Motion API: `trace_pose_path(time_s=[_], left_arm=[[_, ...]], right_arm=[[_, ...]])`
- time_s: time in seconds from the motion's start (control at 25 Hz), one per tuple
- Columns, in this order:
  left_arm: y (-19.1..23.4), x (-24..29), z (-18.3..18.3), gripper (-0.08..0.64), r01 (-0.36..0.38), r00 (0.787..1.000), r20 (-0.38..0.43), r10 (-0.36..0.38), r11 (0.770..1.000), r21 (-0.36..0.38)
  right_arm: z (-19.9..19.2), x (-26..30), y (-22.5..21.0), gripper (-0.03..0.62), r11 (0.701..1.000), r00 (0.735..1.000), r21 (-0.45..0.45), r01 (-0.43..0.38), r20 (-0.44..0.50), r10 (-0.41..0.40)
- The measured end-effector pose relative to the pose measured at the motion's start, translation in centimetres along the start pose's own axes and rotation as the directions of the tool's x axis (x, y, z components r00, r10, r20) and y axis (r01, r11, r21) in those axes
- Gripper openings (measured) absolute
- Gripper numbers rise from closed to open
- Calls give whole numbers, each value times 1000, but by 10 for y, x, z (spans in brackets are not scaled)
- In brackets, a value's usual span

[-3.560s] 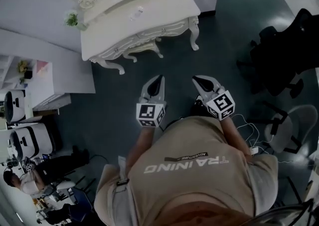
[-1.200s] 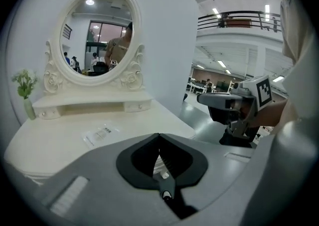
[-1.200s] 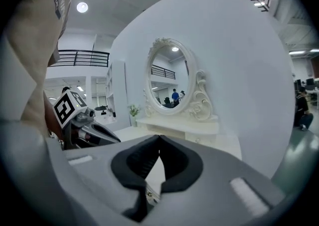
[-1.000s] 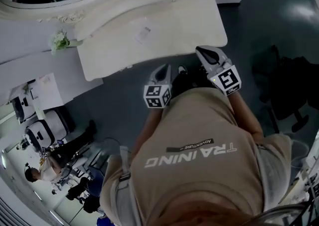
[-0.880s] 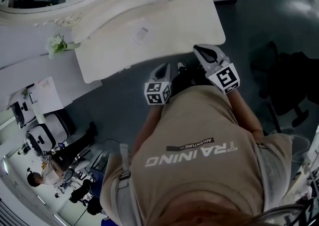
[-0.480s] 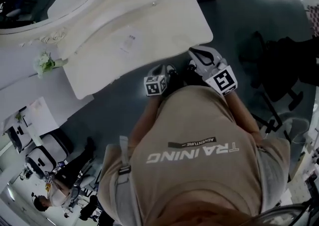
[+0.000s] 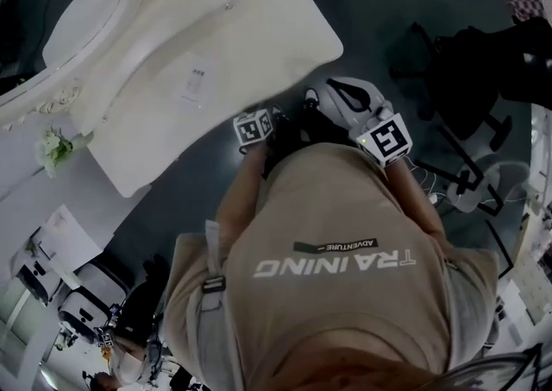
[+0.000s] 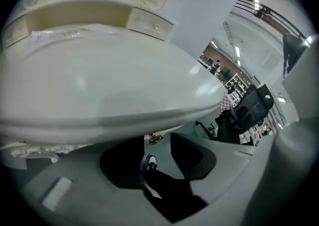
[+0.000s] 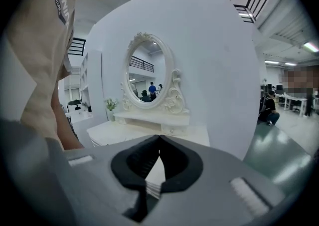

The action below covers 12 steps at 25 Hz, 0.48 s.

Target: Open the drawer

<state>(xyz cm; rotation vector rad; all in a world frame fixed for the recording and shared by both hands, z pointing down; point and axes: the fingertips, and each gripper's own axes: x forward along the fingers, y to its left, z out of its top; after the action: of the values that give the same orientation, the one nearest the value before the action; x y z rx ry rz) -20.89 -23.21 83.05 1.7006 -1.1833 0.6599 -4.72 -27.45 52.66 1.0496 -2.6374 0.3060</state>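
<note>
Under tabletop lip [image 8: 124, 124]: left gripper [image 8: 159, 142], jaws just opened wide, nothing between them.
Right gripper [image 9: 159, 137]: jaws together, empty, aimed at mirror [image 9: 147, 78].
Drawer: sat beneath dressing table [image 7: 216, 44] top, front barely visible.
Risk: jaws judged liable to strike the lip or miss the pull, since the drawer front lay out of sight.

- You are holding the left gripper [image 8: 159, 146] tilted steeply downward; its jaws have just been opening and are standing apart with nothing between them.
- You are holding the right gripper [image 9: 159, 139] nearer to level, its jaws meeting at the tips.
</note>
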Motion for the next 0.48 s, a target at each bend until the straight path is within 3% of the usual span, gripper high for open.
trace_pose_path(time_s=[0.36,0.48], left_arm=[[10,23,2,147,-69,998,2,69,997,-37],[10,29,-2,147,-71,997,-44,69,997,-43]], right_arm=[[-8,-15,-4,3,998,998,23,67,-18,-66],[-14,-18,-2,3,997,997,37,72,-26,-71]])
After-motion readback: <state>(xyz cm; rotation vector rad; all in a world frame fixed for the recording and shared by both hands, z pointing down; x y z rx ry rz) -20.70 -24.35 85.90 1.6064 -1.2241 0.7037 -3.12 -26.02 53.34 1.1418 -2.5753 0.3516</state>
